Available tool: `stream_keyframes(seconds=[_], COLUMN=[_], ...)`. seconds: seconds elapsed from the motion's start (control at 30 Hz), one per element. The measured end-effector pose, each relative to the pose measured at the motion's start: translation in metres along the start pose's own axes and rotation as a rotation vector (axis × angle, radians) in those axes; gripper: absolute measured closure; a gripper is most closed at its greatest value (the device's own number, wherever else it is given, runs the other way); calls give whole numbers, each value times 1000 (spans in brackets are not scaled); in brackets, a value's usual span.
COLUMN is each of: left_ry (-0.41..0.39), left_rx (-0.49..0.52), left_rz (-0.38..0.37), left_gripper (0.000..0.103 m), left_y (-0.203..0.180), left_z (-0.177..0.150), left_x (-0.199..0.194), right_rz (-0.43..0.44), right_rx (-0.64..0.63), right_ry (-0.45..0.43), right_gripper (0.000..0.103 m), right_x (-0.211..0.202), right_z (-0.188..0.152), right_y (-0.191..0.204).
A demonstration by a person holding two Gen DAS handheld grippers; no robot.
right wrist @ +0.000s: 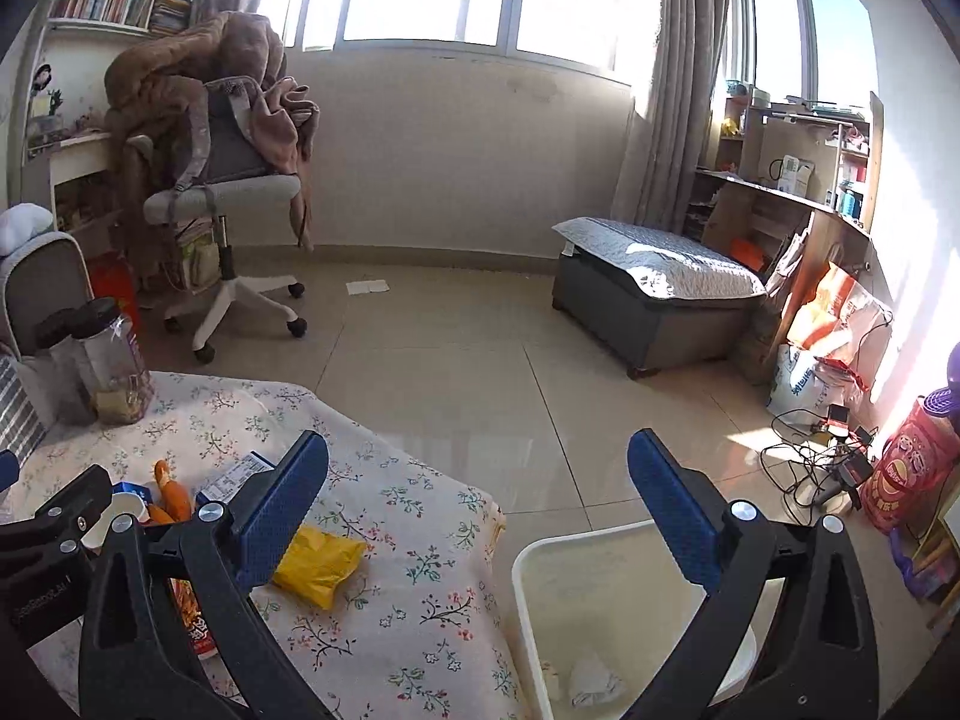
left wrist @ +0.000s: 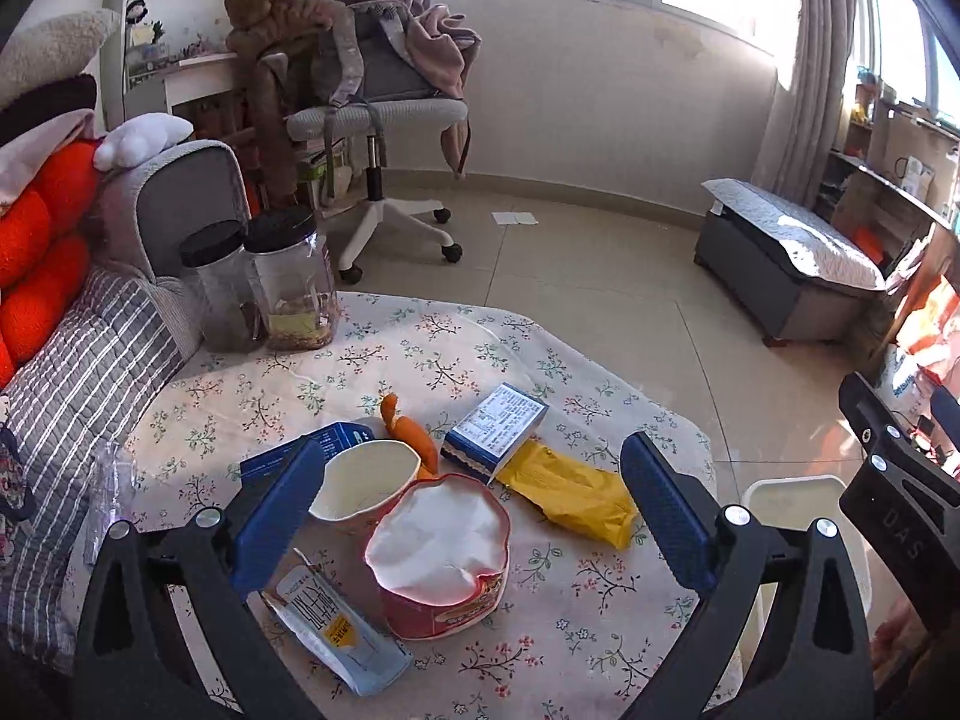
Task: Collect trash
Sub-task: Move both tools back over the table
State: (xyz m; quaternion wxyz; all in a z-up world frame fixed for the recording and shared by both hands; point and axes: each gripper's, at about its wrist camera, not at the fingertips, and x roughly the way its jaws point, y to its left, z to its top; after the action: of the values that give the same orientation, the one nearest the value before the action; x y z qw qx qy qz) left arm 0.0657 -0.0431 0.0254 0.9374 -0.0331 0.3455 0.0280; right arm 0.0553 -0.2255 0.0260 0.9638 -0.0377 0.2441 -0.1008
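My left gripper point(left wrist: 474, 510) is open above the floral table point(left wrist: 420, 336), straddling a crushed red noodle cup point(left wrist: 441, 558) and a white paper cup point(left wrist: 369, 480). Around them lie a yellow wrapper point(left wrist: 570, 495), a blue-and-white box point(left wrist: 495, 429), orange peel point(left wrist: 411, 429), a flat blue box point(left wrist: 324, 444) and a light-blue sachet point(left wrist: 336, 636). My right gripper point(right wrist: 480, 516) is open and empty, over the gap between the table edge and a white trash bin point(right wrist: 600, 600) that holds crumpled paper. The yellow wrapper point(right wrist: 318, 564) lies beside its left finger.
Two black-lidded jars point(left wrist: 282, 282) stand at the table's far left corner, next to a sofa point(left wrist: 90, 312). An office chair point(left wrist: 372, 120) draped with blankets stands behind. A grey bench point(right wrist: 654, 294), shelves, bags and cables point(right wrist: 828, 450) are on the right.
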Motion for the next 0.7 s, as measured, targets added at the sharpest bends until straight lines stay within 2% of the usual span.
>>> stream_keyframes(seconds=[0.27, 0.5, 0.57, 0.67, 0.7], left_ry=[69, 213, 267, 390, 441], left_rx=[-110, -174, -206, -282, -277], left_rz=[141, 267, 249, 102, 55], left_gripper=[7, 7, 7, 7, 7], left_y=[96, 193, 215, 229, 227], left_z=[-18, -22, -21, -25, -26], left_x=[10, 52, 68, 98, 109], right_rz=[144, 184, 182, 183, 184], right_rx=[-164, -224, -225, -223, -225], right_ry=[-21, 7, 23, 50, 56], right_gripper=[7, 7, 7, 7, 7], right_x=[-13, -10, -4, 6, 9], right_z=[-10, -19, -20, -21, -21], right_y=[85, 117, 119, 123, 124])
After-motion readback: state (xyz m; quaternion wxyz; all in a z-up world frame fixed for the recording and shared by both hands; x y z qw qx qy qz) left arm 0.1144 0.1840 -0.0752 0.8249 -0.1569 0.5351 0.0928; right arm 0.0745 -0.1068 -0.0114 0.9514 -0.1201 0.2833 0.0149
